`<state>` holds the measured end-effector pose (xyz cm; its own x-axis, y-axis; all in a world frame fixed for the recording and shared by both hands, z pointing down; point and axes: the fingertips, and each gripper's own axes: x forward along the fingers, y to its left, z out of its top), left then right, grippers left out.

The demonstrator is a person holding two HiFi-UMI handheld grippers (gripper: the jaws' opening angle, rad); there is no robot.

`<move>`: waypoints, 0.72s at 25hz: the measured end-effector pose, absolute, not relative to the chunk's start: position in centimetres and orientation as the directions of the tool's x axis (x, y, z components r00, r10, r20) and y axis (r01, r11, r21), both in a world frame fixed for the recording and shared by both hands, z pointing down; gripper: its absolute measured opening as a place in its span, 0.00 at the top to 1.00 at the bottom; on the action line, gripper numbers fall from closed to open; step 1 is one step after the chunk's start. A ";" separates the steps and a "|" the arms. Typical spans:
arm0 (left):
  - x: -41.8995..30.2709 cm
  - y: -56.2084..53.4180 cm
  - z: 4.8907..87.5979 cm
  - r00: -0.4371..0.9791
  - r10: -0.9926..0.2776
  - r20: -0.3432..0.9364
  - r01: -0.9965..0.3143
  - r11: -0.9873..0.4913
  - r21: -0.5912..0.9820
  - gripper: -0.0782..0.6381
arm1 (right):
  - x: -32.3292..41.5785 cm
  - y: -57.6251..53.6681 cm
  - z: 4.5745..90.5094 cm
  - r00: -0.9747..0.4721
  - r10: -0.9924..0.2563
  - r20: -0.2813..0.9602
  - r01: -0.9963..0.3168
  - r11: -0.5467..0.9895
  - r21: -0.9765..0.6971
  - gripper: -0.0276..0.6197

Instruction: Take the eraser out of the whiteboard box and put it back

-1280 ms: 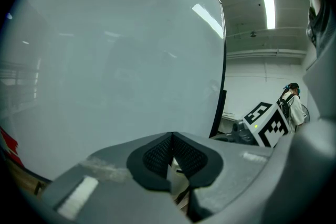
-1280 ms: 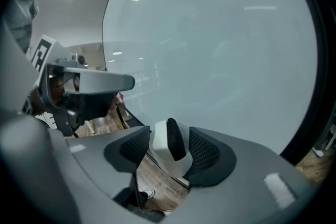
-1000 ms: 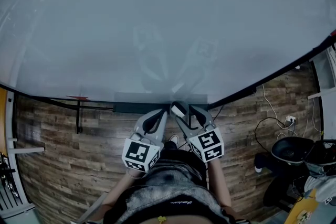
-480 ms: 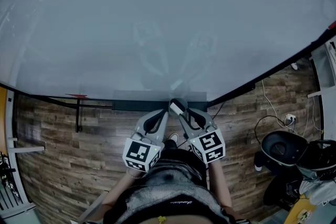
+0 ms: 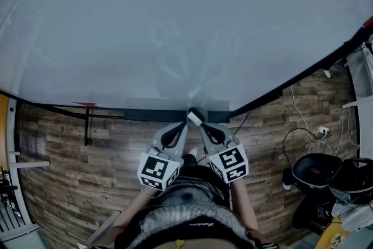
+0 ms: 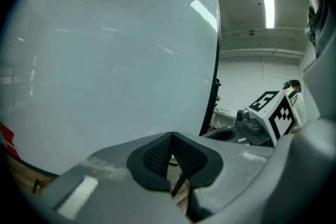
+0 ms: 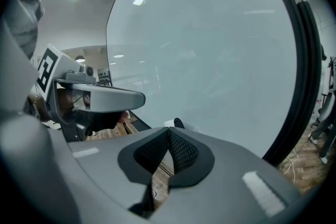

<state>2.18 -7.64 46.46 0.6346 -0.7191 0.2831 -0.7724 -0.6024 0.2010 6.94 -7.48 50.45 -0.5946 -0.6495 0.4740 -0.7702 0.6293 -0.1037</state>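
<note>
The eraser (image 5: 196,117), white with a dark end, lies in the dark whiteboard box (image 5: 151,116) along the board's lower edge. In the right gripper view the eraser (image 7: 176,123) peeks out just beyond my jaws. My right gripper (image 5: 200,125) points at it; its jaws have just been closing, and the pads (image 7: 181,152) now meet with nothing between them. My left gripper (image 5: 182,125) hangs beside it at the left, also shut and empty, its mesh pads (image 6: 157,153) touching at the tips.
The large whiteboard (image 5: 175,26) fills the view ahead, with a black frame edge (image 5: 303,76) at the right. On the wooden floor (image 5: 58,160) stand a black office chair (image 5: 317,171) and loose cables (image 5: 300,125). A red scrap (image 5: 86,105) sits by the board's lower left edge.
The right gripper's jaws went from wide open to shut, just short of the eraser. Both grippers stayed where they were. The chair at the right shifted a little.
</note>
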 end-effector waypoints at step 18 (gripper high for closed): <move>2.6 -7.8 44.1 0.612 -0.761 0.217 -0.791 -0.598 0.132 0.89 | 4.9 -8.2 44.1 -0.669 -0.697 0.258 -0.739 0.660 -0.135 0.95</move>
<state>2.56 -7.80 44.13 0.6116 -0.7608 0.2173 -0.7906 -0.5980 0.1317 4.86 -8.23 44.12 -0.6694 -0.6967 0.2579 -0.7390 0.6600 -0.1351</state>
